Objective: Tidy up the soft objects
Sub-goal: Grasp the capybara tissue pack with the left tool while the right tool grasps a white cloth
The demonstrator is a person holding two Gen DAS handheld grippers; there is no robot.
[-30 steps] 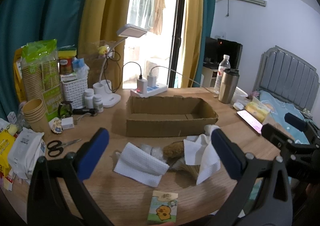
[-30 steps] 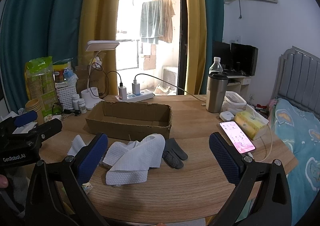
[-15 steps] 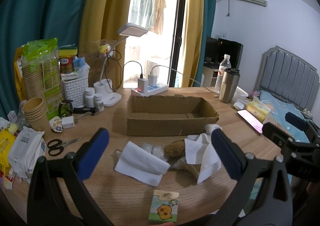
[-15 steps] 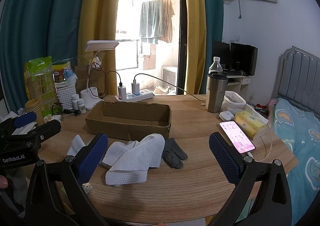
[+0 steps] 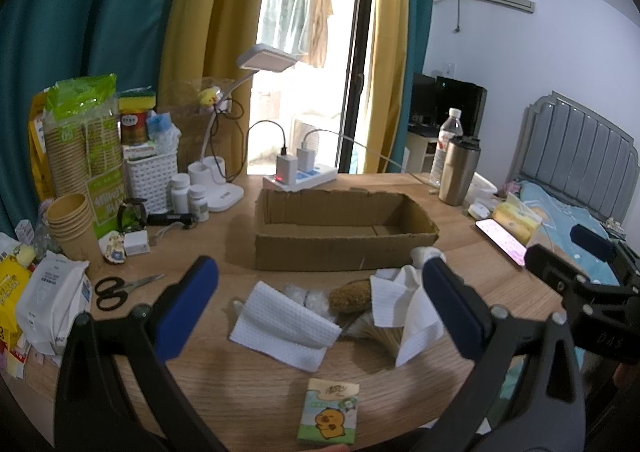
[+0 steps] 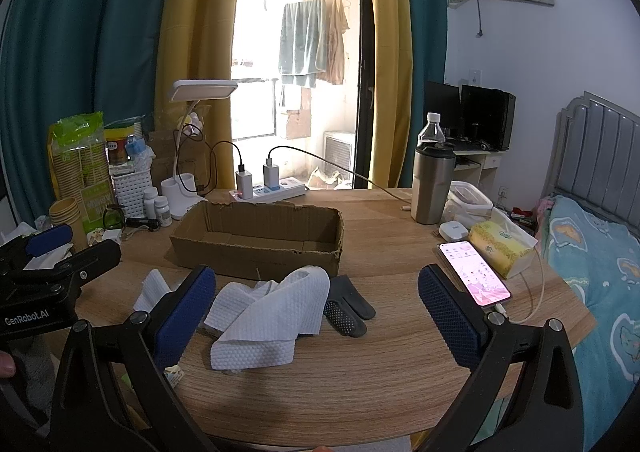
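Nothing has gone into the open brown cardboard box [image 5: 344, 228] yet, by the look of it: its floor shows bare in both views, and the soft things all lie on the round wooden counter [image 6: 360, 380] just near of it. So the sorting seems not yet begun. The left claw [image 5: 320, 308] and right claw [image 6: 316, 312] both hang above the pile with their blue pads spread wide, gripping nothing. From the left wrist view the heap shows a flat white embossed paper towel [image 5: 284, 326] at left, a brown fuzzy loofah-like lump [image 5: 349, 296] in the middle, a crumpled white cloth [image 5: 404, 304] at right, and a small cartoon-printed tissue packet [image 5: 329, 412] nearest. The right wrist view hides the brown lump behind a draped white towel [image 6: 272, 316], but reveals dark grey grippy gloves [image 6: 348, 308] to its right, touching it.
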